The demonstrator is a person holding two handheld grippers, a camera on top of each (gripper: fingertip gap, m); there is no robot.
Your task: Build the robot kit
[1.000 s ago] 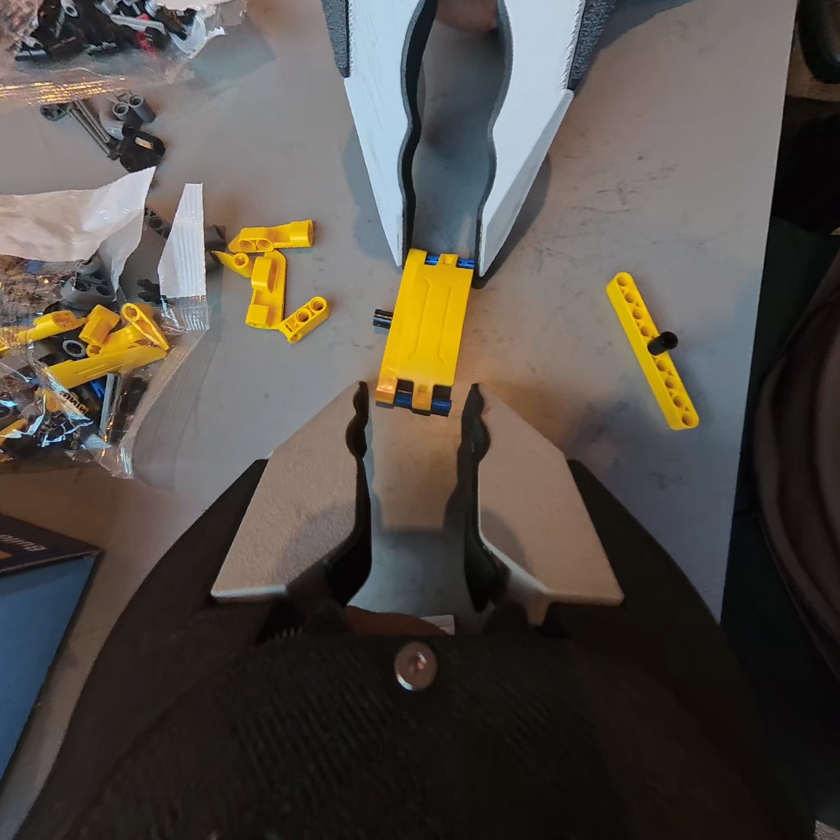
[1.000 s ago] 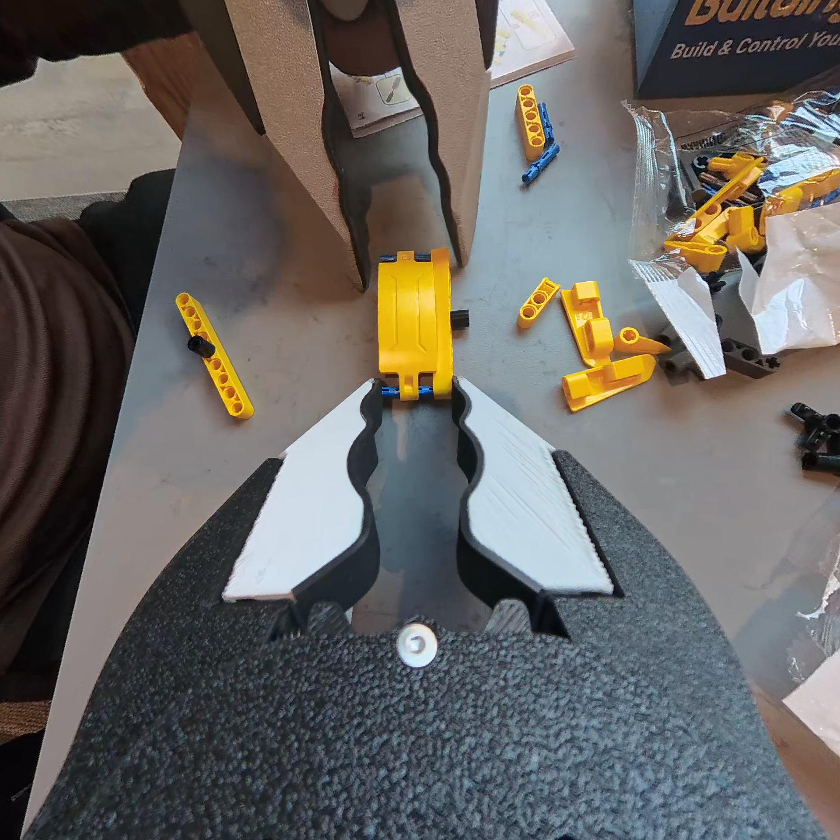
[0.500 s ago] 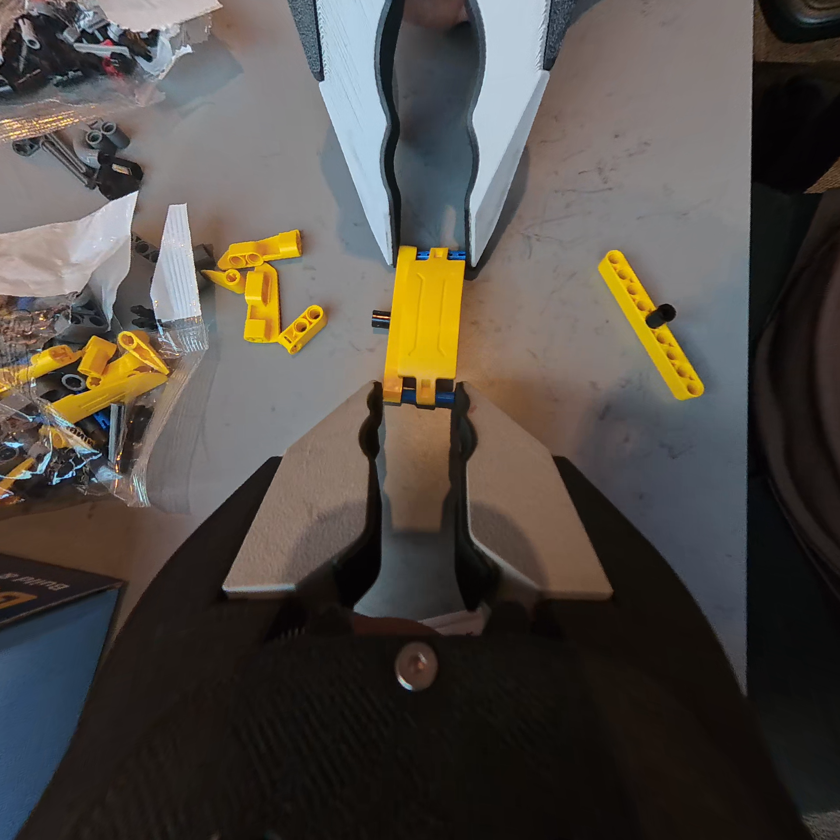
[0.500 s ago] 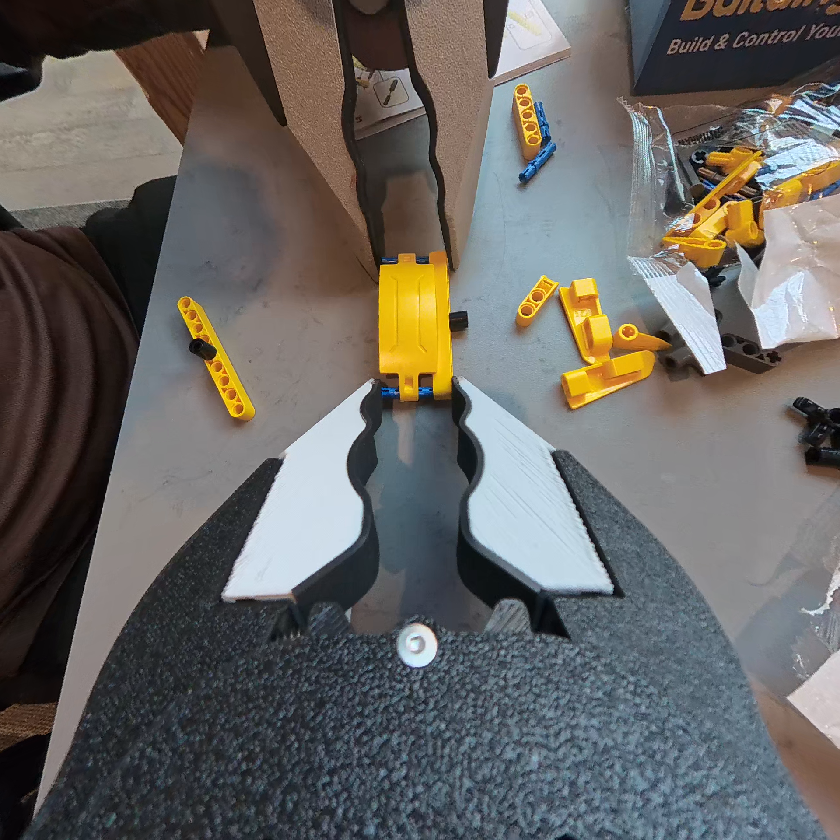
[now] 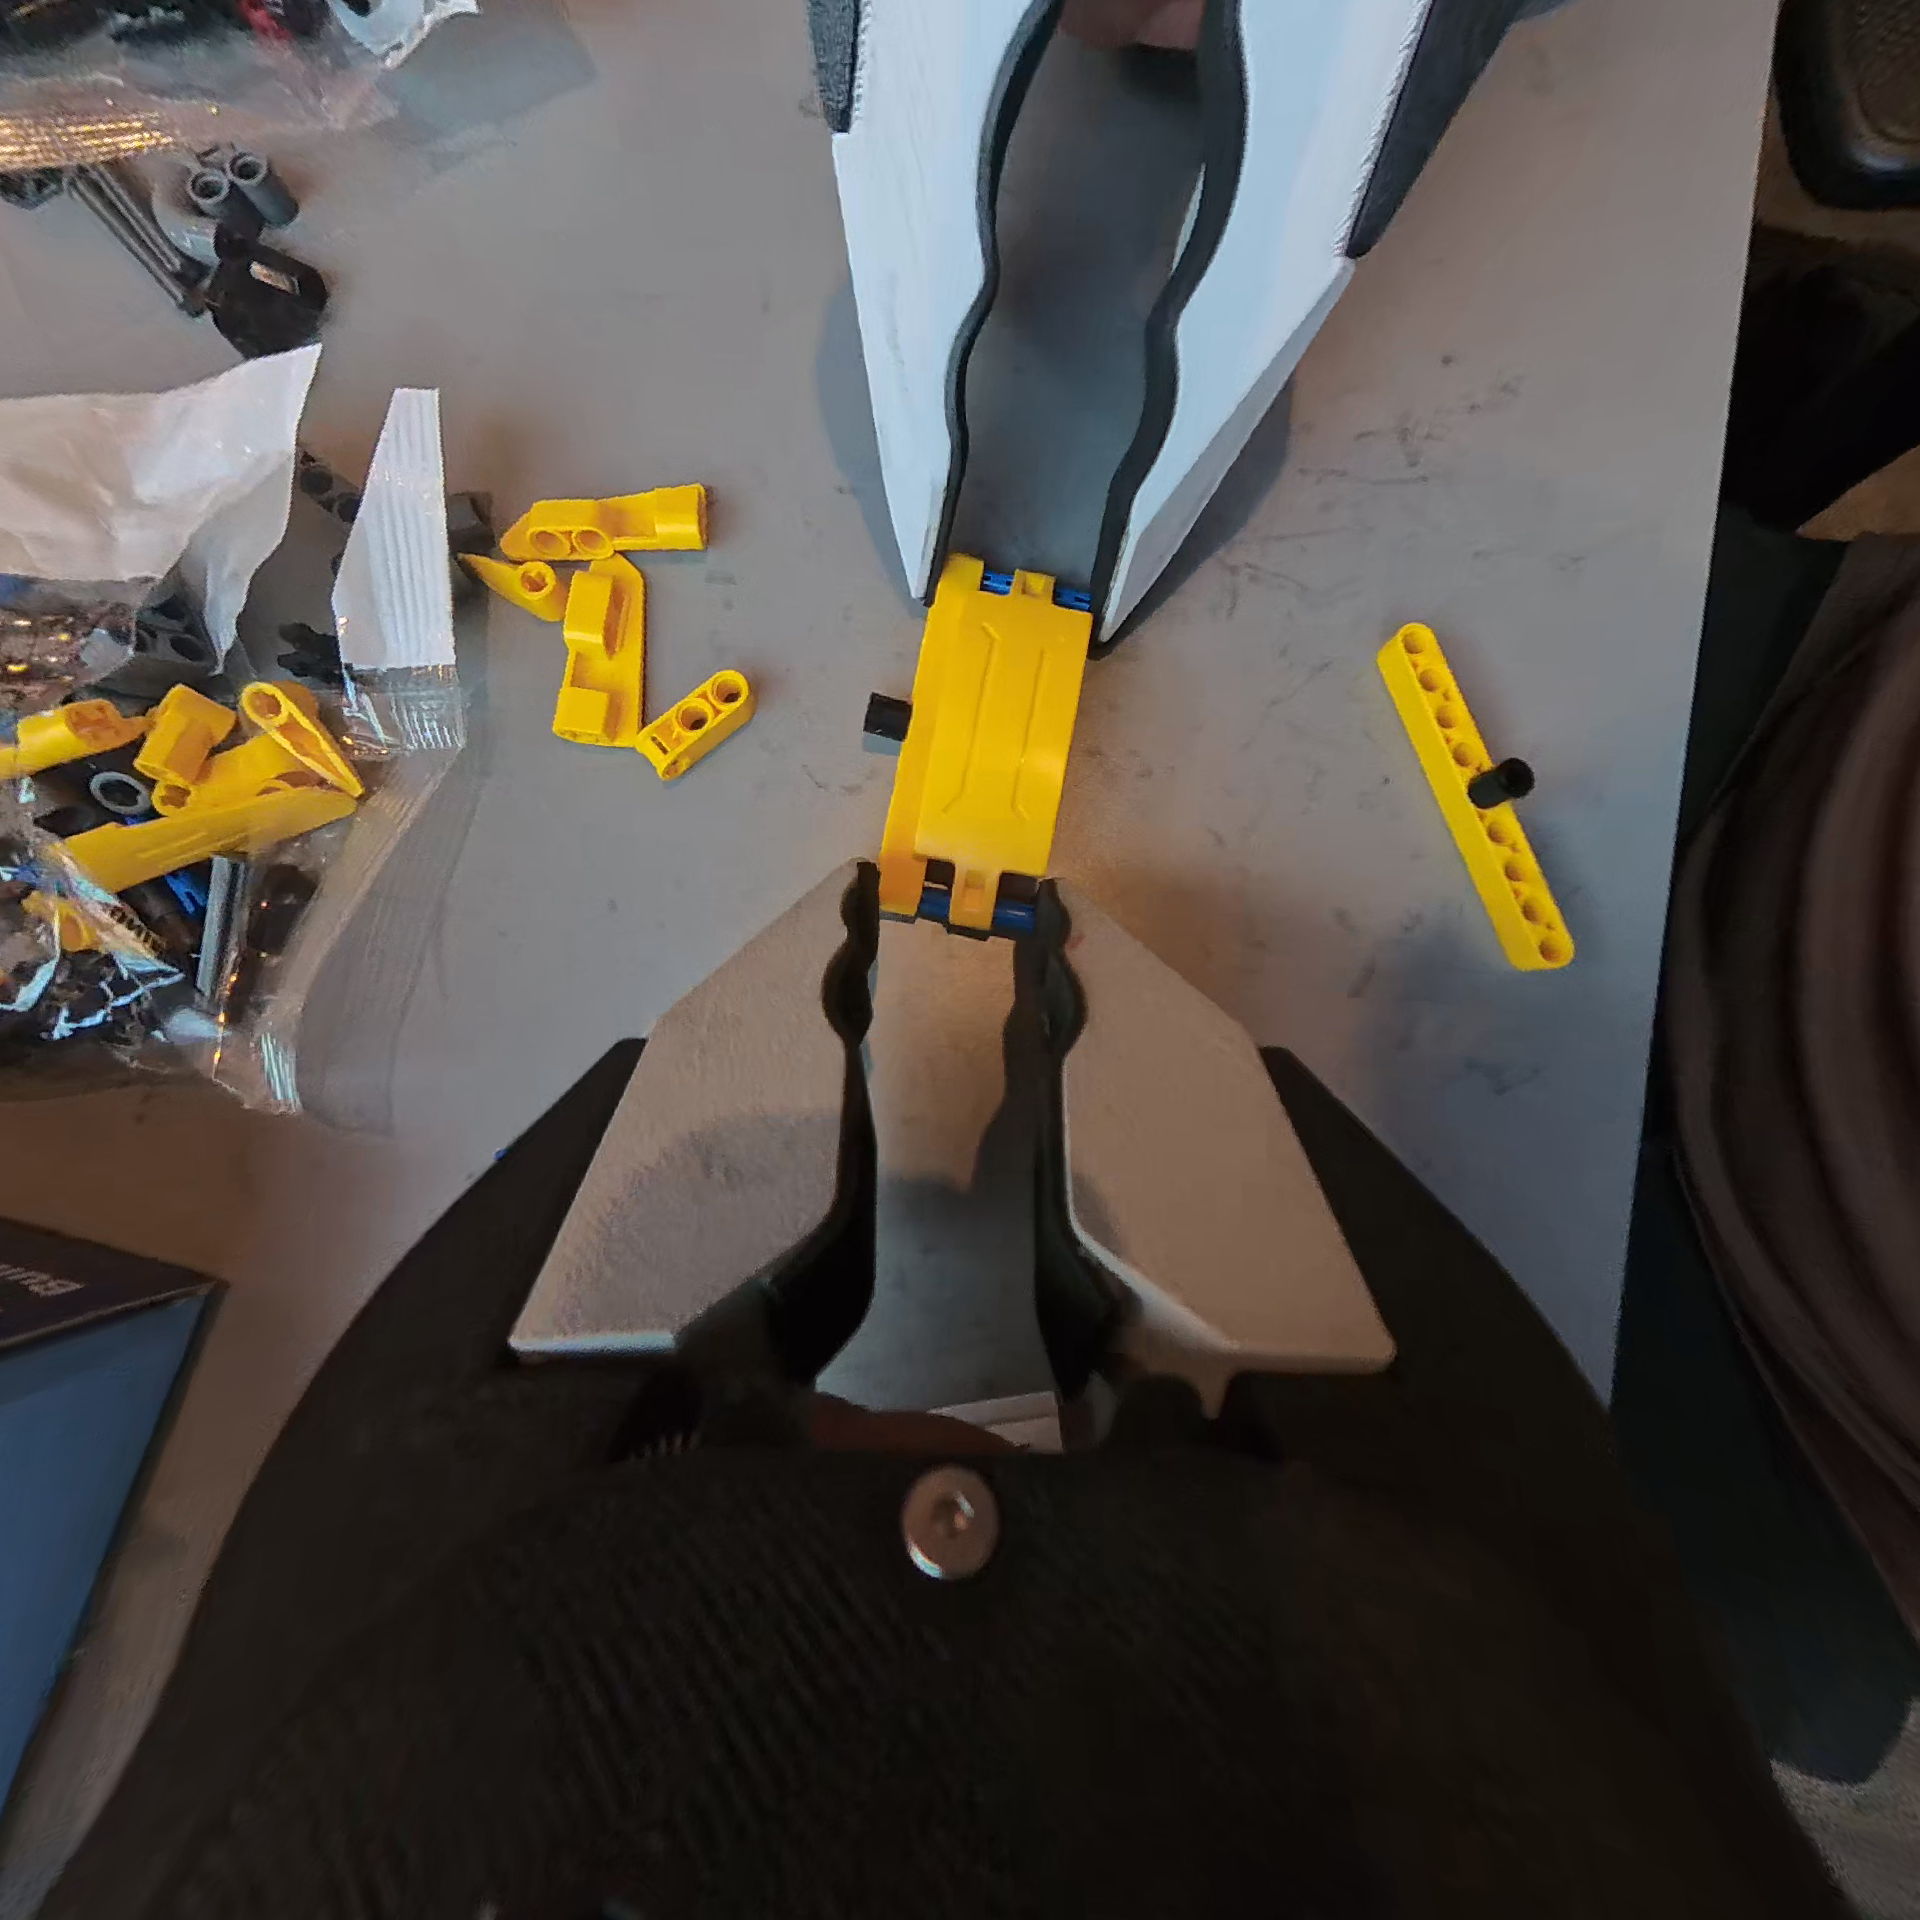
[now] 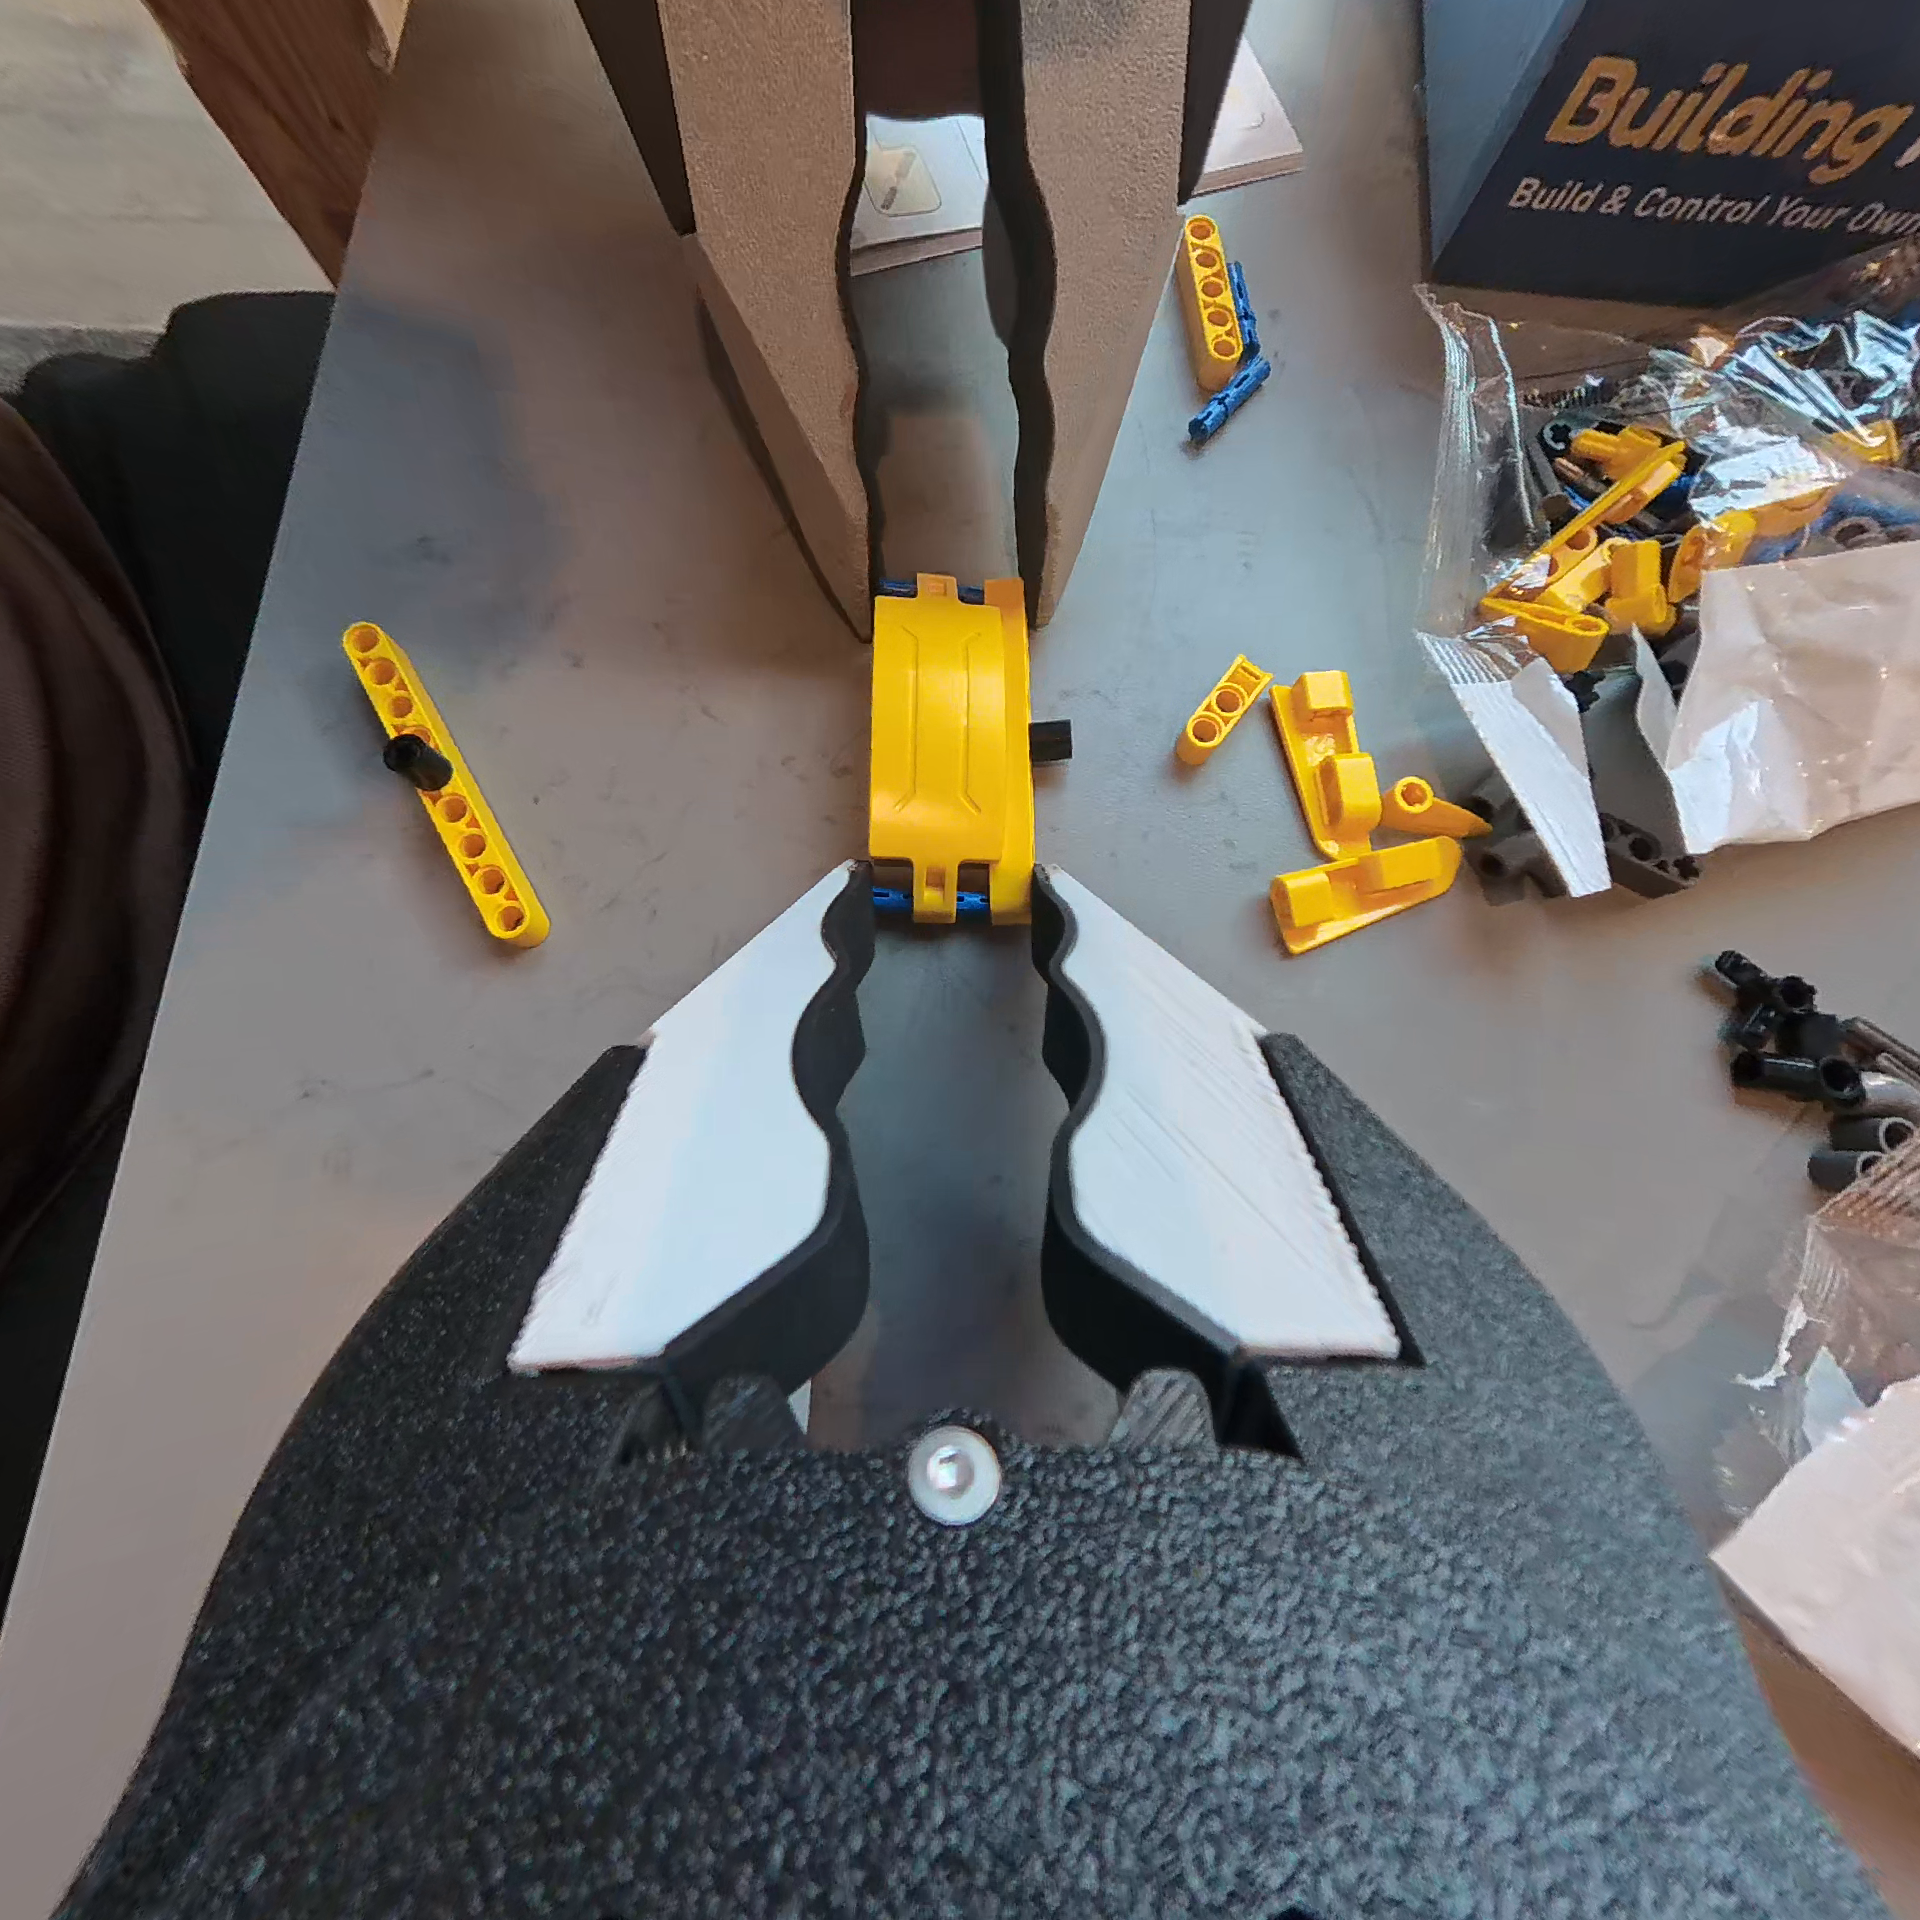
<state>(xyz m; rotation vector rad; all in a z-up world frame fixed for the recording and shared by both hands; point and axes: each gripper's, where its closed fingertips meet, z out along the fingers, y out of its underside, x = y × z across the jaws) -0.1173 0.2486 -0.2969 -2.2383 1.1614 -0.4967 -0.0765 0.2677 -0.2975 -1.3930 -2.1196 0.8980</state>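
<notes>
A yellow curved panel assembly [image 5: 987, 727] with blue pins at both ends and a black pin on one side lies on the grey table [image 5: 1299, 1091]. My left gripper [image 5: 956, 904], with grey fingers, has its tips closed on the near end of the assembly at the blue pins. My right gripper [image 5: 1023, 608], with white fingers, reaches in from the far side and clamps the other end. In the right wrist view the right gripper [image 6: 948, 883] holds the near end of the assembly [image 6: 940, 727] and the left gripper [image 6: 951, 618] holds the far end.
A long yellow beam with a black pin [image 5: 1475, 795] lies near the table edge [image 6: 442, 779]. Loose yellow pieces [image 5: 613, 623], opened plastic bags of parts [image 5: 156, 831], black and grey pins [image 6: 1797, 1060], a short yellow beam with blue pins [image 6: 1210, 301] and a dark blue box [image 6: 1683, 156] lie around. The grippers' ends are close to 5 cm from one another.
My left gripper has moved forward and narrowed until its tips closed on the assembly's near end. The right gripper has kept its grip on the other end.
</notes>
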